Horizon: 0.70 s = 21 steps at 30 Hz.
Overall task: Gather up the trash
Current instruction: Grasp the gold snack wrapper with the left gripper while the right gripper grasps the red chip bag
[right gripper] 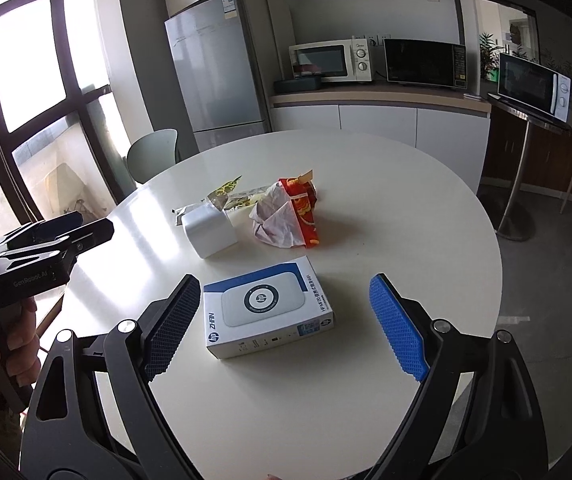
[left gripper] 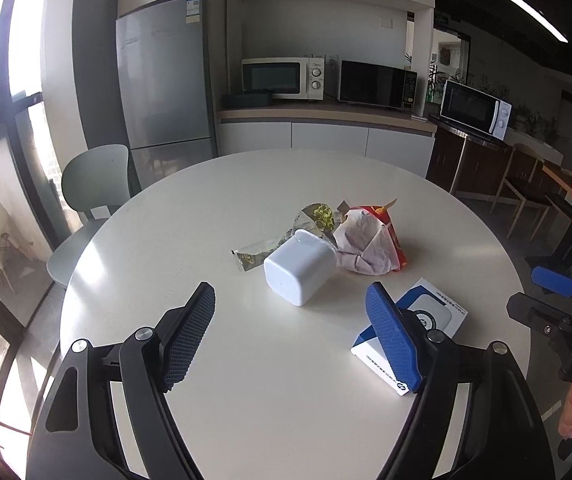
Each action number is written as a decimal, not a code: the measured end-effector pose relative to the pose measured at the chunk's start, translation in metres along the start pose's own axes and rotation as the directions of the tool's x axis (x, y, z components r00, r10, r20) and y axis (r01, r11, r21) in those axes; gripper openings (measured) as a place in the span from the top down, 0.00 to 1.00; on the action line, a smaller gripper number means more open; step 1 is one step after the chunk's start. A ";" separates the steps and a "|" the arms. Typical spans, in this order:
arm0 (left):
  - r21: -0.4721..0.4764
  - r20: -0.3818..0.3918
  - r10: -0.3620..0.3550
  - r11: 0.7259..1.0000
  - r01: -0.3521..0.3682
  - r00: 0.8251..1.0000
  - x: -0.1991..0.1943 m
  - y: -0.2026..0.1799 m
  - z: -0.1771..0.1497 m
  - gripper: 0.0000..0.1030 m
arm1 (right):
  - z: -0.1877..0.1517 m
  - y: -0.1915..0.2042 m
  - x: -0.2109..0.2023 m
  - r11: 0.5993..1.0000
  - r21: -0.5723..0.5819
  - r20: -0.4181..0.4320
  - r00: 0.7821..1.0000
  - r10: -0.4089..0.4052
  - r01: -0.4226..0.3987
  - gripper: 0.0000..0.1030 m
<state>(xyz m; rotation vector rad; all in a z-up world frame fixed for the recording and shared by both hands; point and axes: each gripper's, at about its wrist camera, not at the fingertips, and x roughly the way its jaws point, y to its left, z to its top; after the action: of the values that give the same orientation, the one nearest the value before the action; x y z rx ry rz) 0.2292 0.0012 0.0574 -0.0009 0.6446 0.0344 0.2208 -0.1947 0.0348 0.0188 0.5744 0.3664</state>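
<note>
Hovering over the round table, both grippers gape wide, empty: left gripper, right gripper. Crumpled wrappers lie beside a white cube.

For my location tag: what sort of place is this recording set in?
Most likely an office pantry or break room: a fridge, several microwaves on a counter, and a round white table with a chair.

Our left gripper has black arms, silver screws and blue cross-hatched pads; our right gripper matches it. "GenRobot AI" marks one body at the frame's left.
</note>
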 end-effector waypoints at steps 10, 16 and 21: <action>0.013 -0.091 0.010 1.000 -0.008 0.996 0.058 -0.002 0.036 0.25 | 0.032 -0.016 0.071 0.998 0.027 -0.089 0.994 0.057 -0.055 0.25; 0.013 -0.158 -0.024 1.000 0.027 0.987 0.086 -0.001 0.048 0.25 | 0.045 -0.027 0.111 0.996 0.045 -0.141 0.987 0.082 -0.076 0.31; 0.025 -0.201 -0.027 0.999 0.033 0.979 0.112 -0.006 0.055 0.25 | 0.053 -0.036 0.139 0.993 0.057 -0.183 0.976 0.116 -0.107 0.38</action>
<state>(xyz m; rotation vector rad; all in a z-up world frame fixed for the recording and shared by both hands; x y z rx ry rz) 0.3517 -0.0006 0.0341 0.0130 0.8474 -0.0037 0.3691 -0.1757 0.0012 0.0628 0.7695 0.4667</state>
